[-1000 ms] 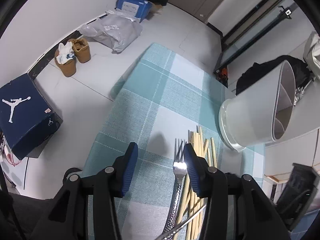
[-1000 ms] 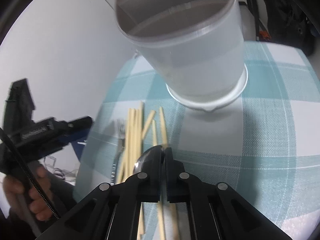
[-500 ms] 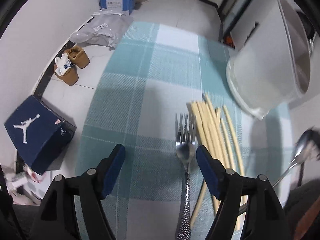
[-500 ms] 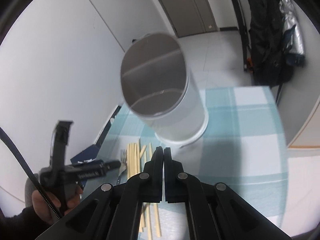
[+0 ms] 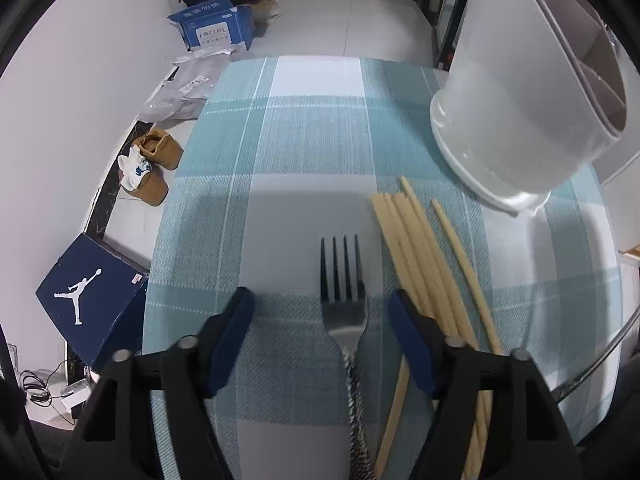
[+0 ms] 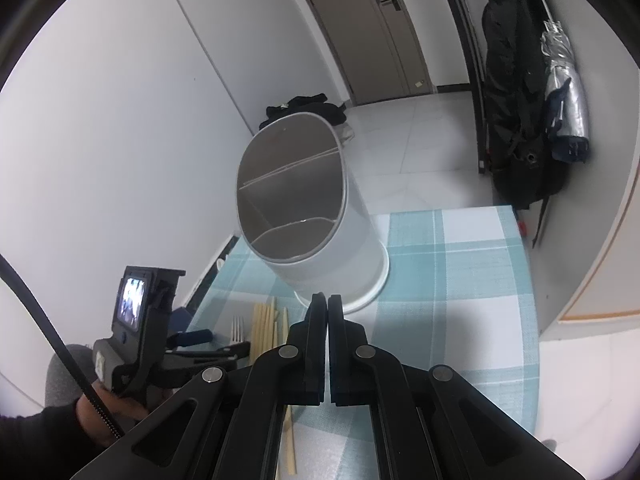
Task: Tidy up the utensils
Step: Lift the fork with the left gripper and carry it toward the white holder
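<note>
The left tool [image 5: 320, 312] points steeply down at the checked cloth of the worktop [image 5: 312, 128], its blue pads set either side of the fork [image 5: 343, 308]. The fork lies flat, tines pointing away from the camera, its textured handle running back under the tool. The jaws are closing at this moment with the fork's neck between them, but neither pad touches the metal yet; the left pad has the wider gap. Just to the right of the fork lies a loose bundle of chopsticks [image 5: 420, 264], the right pad resting nearly against the nearest one. Further right stands the white utensil holder [image 5: 500, 120], its inside split by dividers into compartments that look empty from here.

The right tool [image 6: 328, 304] hangs above the worktop facing that holder [image 6: 320, 248], its jaws pressed together. Whether anything thin is caught between them cannot be told from this view; nothing shows past the tips.

The step in hand looks like picking up the fork. The next move calls for the left pads to finish closing squarely on the neck without catching the neighbouring chopstick, then a lift and a carry to one compartment of the holder. The right tool needs to stay clear of that path.
</note>
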A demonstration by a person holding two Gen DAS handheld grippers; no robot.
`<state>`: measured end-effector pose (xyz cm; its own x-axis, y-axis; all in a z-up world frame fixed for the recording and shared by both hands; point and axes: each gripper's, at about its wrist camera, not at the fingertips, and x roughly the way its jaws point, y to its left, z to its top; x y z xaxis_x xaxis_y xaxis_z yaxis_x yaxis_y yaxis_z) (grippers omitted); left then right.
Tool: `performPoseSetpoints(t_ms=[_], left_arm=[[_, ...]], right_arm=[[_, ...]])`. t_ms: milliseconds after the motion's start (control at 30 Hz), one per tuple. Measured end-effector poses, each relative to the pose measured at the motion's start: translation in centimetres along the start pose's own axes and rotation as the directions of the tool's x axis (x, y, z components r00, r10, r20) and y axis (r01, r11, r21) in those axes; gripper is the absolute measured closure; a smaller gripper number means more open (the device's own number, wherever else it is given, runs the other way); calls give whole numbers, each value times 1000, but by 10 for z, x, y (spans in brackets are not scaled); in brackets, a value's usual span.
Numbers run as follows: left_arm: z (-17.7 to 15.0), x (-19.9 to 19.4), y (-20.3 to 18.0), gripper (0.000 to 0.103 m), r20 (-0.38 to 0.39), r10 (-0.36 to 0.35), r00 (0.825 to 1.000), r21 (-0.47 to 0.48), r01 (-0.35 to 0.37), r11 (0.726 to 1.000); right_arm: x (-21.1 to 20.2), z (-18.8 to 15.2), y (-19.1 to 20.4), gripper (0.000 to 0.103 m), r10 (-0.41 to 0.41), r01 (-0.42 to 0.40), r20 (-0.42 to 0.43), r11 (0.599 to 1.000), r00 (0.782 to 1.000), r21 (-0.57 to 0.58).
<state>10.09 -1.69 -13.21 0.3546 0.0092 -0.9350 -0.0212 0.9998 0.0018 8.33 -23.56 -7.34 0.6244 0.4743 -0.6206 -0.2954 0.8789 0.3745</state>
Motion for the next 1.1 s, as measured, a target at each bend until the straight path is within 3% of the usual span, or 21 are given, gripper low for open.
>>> performPoseSetpoints(t_ms=[67,300,467,567,667,833,1100], left_arm=[[2,-3,-4,85,13,-7,1000,0,7,1000],[7,-1,3,85,19,-46,999,-84,48,995],[8,-22,14,85,112,-75,991,-170,93,981],[8,-46,14,85,213,-86,973,-174,125,977],[6,-73,10,85,319,-103,942,-160,161,974],[7,-98,2,86,412,-156,898,-92,211,973],[2,-98,0,86,402,-211,891,-21,239,971]], right_arm=[[-4,-1,0,102,-6,6,3,1000,1000,-8],[-15,0,2,102,-24,26,46,999,999,-44],[-23,-1,5,102,-43,48,76,996,996,-69],[-30,-2,12,102,-56,66,102,993,993,-96],[-34,-4,20,102,-78,94,122,987,989,-131],[-41,-5,28,103,-97,121,156,980,983,-156],[-45,-7,37,103,-119,149,178,975,977,-167]])
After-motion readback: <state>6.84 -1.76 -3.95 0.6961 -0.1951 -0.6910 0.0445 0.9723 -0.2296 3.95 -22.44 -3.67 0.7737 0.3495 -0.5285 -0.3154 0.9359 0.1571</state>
